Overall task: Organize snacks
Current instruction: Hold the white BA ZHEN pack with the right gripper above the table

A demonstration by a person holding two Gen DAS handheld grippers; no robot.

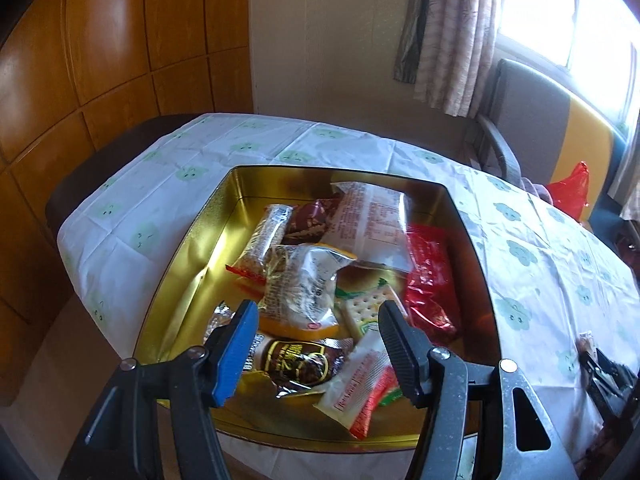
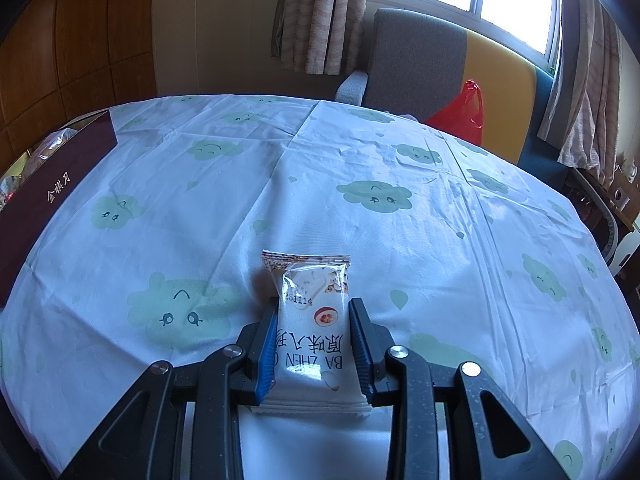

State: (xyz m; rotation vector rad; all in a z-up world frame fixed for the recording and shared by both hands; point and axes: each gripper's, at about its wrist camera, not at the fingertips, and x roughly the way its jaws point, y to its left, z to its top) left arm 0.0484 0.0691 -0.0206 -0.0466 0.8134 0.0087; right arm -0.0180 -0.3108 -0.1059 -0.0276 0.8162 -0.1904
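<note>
In the left wrist view, a gold tin box (image 1: pixel 188 248) sits on the table and holds several wrapped snacks, among them a red packet (image 1: pixel 430 276), a cracker pack (image 1: pixel 362 308) and a brown packet (image 1: pixel 300 364). My left gripper (image 1: pixel 318 312) is open and empty above the tin's near side. In the right wrist view, my right gripper (image 2: pixel 314 312) is shut on a white snack packet (image 2: pixel 310 320) low over the cloud-print tablecloth (image 2: pixel 360 200). The tin's dark outer wall (image 2: pixel 52 196) shows at the far left.
An armchair (image 2: pixel 424 64) with a red plastic bag (image 2: pixel 460 114) stands behind the table, under the window and curtains. Wooden cabinet panels (image 1: pixel 100 60) line the left wall. The right gripper's body (image 1: pixel 604 376) shows at the left view's right edge.
</note>
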